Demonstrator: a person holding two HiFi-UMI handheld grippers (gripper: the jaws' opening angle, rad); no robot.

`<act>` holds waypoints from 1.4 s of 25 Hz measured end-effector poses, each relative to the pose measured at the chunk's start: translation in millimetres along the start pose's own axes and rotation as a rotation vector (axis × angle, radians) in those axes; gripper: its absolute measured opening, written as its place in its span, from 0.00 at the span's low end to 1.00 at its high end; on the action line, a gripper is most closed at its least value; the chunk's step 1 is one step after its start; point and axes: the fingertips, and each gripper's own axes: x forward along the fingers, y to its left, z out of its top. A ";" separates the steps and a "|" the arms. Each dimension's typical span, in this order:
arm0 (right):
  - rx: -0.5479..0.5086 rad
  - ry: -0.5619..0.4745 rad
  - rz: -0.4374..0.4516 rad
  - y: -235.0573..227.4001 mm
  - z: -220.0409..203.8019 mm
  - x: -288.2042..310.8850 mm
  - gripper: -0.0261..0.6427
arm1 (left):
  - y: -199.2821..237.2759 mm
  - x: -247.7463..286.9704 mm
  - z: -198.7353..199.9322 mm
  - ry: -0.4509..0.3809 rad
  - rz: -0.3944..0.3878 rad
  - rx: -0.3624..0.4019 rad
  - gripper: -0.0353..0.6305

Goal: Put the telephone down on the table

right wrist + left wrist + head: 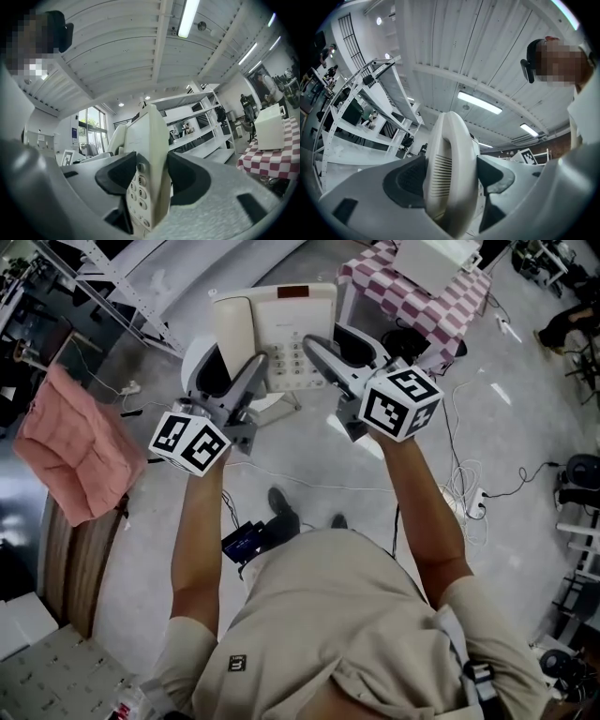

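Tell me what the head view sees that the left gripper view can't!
Only the head view shows the floor, the pink cloth, the checkered table and the right gripper clamped on the telephone's keypad side. Only the left gripper view shows the ceiling light and white shelving behind. Both show the left gripper's tongs shut on the telephone's handset side.

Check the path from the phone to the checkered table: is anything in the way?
Nothing visible blocks it. The left tongs and right tongs clamp the telephone, held in the air near the checkered table. A white box takes the table's far part; the near cloth looks bare.
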 end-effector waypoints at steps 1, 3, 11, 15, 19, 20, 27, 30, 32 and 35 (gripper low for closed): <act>0.001 0.001 -0.006 -1.4 -0.9 6.6 0.33 | 7.1 1.7 0.6 0.002 -0.005 -0.003 0.55; 0.003 0.004 -0.018 -3.9 -3.4 19.1 0.33 | 20.7 4.4 1.3 0.007 -0.015 -0.010 0.55; 0.004 0.001 -0.067 -14.3 -5.1 64.6 0.33 | 69.3 18.1 9.4 0.024 -0.057 -0.024 0.55; -0.001 0.003 -0.083 -13.1 -4.4 88.7 0.33 | 93.4 19.6 17.2 0.026 -0.073 -0.031 0.55; -0.009 0.002 -0.101 -11.4 -4.6 112.2 0.33 | 118.0 20.3 24.5 0.014 -0.097 -0.038 0.55; -0.012 0.002 -0.105 -10.6 -4.9 116.9 0.33 | 122.4 19.8 25.9 0.021 -0.098 -0.038 0.55; -0.017 0.002 -0.121 -9.6 -7.6 132.9 0.33 | 139.2 19.5 28.9 0.028 -0.114 -0.043 0.55; -0.016 0.003 -0.116 -14.4 -7.6 137.9 0.33 | 144.3 24.1 28.4 0.026 -0.114 -0.039 0.55; -0.012 0.000 -0.111 -16.7 -8.1 141.9 0.33 | 148.4 25.8 28.3 0.015 -0.115 -0.038 0.55; -0.010 -0.003 -0.095 -18.4 -7.8 150.6 0.33 | 154.9 26.5 30.7 0.025 -0.094 -0.029 0.55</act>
